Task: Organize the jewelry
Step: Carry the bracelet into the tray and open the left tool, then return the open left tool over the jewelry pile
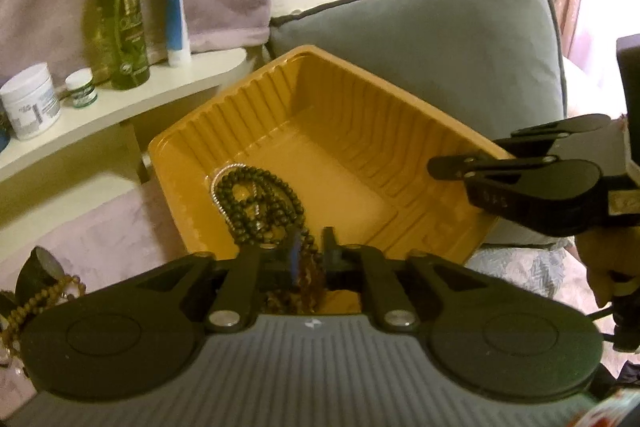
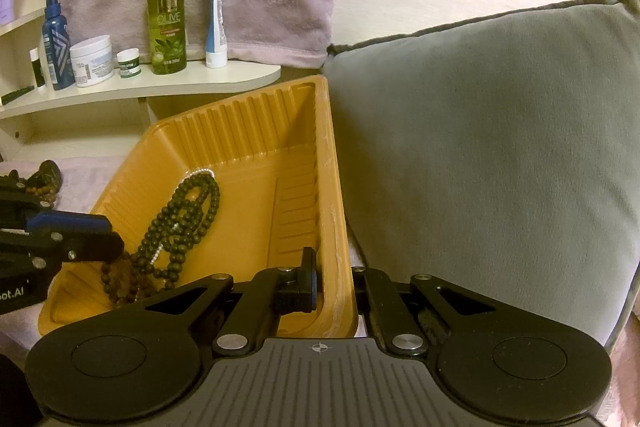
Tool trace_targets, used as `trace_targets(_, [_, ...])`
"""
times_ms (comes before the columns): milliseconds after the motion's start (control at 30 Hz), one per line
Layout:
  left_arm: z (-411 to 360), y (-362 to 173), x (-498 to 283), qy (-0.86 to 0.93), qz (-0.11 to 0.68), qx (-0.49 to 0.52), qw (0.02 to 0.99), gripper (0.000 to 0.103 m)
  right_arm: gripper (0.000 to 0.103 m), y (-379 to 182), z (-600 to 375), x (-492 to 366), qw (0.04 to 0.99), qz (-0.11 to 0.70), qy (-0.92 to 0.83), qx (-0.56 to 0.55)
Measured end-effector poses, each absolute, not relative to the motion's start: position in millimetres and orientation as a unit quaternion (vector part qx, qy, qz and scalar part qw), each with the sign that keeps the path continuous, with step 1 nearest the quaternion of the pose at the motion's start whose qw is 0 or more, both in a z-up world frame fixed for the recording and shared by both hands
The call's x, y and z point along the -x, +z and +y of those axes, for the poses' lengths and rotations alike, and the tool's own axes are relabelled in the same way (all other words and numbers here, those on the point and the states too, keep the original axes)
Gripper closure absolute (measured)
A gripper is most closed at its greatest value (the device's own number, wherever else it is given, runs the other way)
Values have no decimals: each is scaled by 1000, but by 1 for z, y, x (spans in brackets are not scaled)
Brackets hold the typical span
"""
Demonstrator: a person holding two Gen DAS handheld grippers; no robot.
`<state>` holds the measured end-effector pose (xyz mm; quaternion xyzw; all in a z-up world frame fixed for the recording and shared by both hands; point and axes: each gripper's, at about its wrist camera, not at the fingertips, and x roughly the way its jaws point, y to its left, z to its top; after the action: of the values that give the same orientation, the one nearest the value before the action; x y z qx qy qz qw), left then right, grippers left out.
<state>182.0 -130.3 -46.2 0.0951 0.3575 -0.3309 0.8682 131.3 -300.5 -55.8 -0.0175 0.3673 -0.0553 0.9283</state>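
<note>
We see an orange plastic tray (image 1: 352, 131) resting on a pink bed cover, its far side against a grey cushion (image 1: 440, 39). The right gripper (image 2: 334, 281) has its fingers pressed together on the tray's right rim, one finger inside the wall and one outside. A dark green bead necklace (image 1: 256, 203) lies coiled in the near left part of the tray, with a thin silver chain (image 1: 218, 187) looped around it. The left gripper (image 1: 312, 247) hangs over the tray's near edge, its fingers slightly spread with a strand of brown beads (image 1: 310, 279) hanging between them; we cannot tell whether the pads press it. More brown beads (image 1: 24, 311) lie on the cover at far left. A green spray bottle (image 2: 166, 7) stands on a shelf behind.
</note>
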Motion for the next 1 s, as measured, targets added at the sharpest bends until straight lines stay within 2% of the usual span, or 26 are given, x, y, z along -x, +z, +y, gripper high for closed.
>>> trace_targets(267, [-81,-25,-184,-259,328,-61,907,80,99,-56,-301,-131,928,367,-55,18])
trace_targets(400, [-41,-25,-179,-178,309,-58,932,68,99,-56,-301,-131,928,368,-55,17])
trace_targets(500, [-10,-33,-176,-123,308,-59,942,65,99,-56,-300,-131,928,367,-56,17])
trace_targets(767, [60,-69,-166,-5,336,-66,940,65,99,-57,-300,-132,928,369,-55,21])
trace_targets(1000, [61,-94,-165,-2,349,-65,935,65,98,-58,-300,-133,926,371,-56,27])
